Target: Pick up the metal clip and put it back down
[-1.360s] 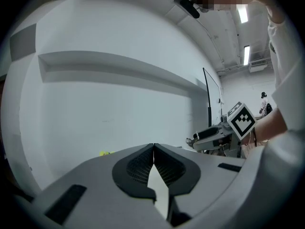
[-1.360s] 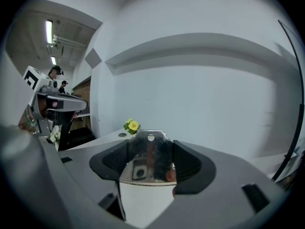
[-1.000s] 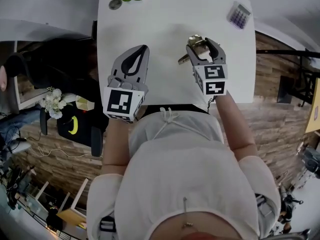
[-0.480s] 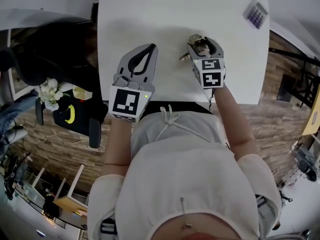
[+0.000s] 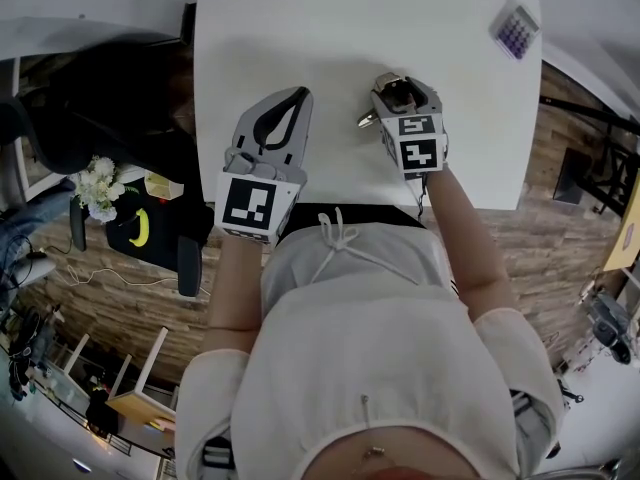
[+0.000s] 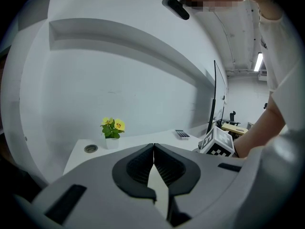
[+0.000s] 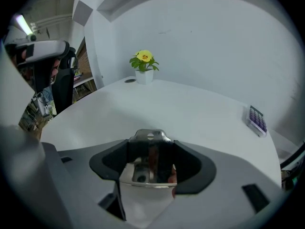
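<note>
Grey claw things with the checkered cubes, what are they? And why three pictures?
They are hand-held grippers: a person holds one in each hand and pinches things with the two jaws. One picture comes from a camera on the person's head, looking down; the others from cameras riding on each gripper. On the white table sit a calculator and a potted yellow flower. The left gripper is closed and empty. The right gripper pinches a shiny metal clip.
</note>
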Motion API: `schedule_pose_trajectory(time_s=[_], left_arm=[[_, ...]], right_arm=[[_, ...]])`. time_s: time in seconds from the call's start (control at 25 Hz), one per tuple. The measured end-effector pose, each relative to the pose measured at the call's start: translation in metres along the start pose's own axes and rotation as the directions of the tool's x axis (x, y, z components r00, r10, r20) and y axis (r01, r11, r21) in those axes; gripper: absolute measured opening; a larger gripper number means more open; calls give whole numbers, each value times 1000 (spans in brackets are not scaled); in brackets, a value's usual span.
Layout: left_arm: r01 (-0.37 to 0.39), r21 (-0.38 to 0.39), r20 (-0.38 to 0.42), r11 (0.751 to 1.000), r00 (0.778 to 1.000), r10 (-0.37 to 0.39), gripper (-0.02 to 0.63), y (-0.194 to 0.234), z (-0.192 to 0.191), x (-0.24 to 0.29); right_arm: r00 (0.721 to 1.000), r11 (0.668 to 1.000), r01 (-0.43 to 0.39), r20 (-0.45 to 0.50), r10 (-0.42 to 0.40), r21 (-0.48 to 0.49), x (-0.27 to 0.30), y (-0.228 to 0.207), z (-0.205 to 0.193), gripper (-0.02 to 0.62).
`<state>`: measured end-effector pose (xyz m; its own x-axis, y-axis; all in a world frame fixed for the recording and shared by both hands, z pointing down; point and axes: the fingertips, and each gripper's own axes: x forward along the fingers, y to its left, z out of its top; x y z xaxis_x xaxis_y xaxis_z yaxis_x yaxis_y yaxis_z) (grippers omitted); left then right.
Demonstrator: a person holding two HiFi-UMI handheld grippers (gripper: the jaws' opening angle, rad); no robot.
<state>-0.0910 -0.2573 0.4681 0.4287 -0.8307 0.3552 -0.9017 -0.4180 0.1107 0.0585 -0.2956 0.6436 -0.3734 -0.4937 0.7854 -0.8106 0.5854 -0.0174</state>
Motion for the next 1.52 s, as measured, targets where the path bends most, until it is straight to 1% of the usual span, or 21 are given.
schedule_pose_trajectory(time_s=[0.12, 0.2, 0.28, 0.36, 0.48, 0.6, 0.72, 0.8, 0.92, 1.04, 1.16, 1.28, 1.36, 1.44, 1.52], left_arm=[[0, 18, 20, 1000, 1000, -1, 18, 0, 3, 1], [0, 33, 43, 999, 999, -2, 18, -3, 8, 1], [-3, 40, 44, 999, 999, 1, 18, -6, 15, -2], [-9, 42, 40, 999, 999, 8, 18, -8, 21, -6], [-20, 62, 88, 998, 996, 14, 18, -13, 37, -13], [-20, 80, 116, 997, 993, 10, 18, -20, 52, -21], [-28, 105, 139, 994, 990, 13, 18, -26, 65, -29], [-35, 117, 158, 993, 987, 16, 18, -30, 76, -33], [-38, 131, 190, 991, 982, 12, 18, -37, 94, -39], [-42, 157, 224, 987, 975, 6, 18, -44, 111, -46], [-48, 172, 259, 984, 966, 2, 18, -53, 126, -57], [-55, 172, 279, 984, 960, 5, 18, -60, 135, -65], [-55, 172, 287, 984, 958, 4, 18, -63, 138, -68], [-57, 174, 292, 983, 956, 4, 18, -66, 141, -70], [-58, 176, 296, 983, 955, 4, 18, -69, 143, -71]], right_arm=[[1000, 1000, -2, -14, 3, 22, 3, -1, -3, 301], [1000, 999, -12, -12, 13, 38, 1, -1, -3, 328], [1000, 998, -26, 12, 25, 57, -8, -3, 3, 347], [998, 997, -39, 50, 36, 70, -20, -4, 12, 351], [990, 995, -61, 131, 51, 75, -45, -5, 31, 340], [969, 996, -65, 242, 48, 63, -78, -8, 58, 319], [938, 997, -60, 345, 43, 38, -115, -11, 83, 291], [908, 999, -36, 417, 26, 15, -141, -17, 100, 264], [850, 1000, 22, 526, -21, 3, -184, -26, 122, 195], [793, 995, 98, 603, -85, 12, -224, -36, 134, 129], [744, 989, 141, 655, -131, 37, -259, -47, 135, 85], [708, 986, 158, 689, -155, 59, -287, -53, 133, 37], [679, 980, 188, 712, -179, 67, -301, -58, 129, 6], [653, 974, 221, 732, -193, 59, -310, -61, 125, 6], [644, 972, 230, 741, -190, 49, -316, -61, 121, 6]])
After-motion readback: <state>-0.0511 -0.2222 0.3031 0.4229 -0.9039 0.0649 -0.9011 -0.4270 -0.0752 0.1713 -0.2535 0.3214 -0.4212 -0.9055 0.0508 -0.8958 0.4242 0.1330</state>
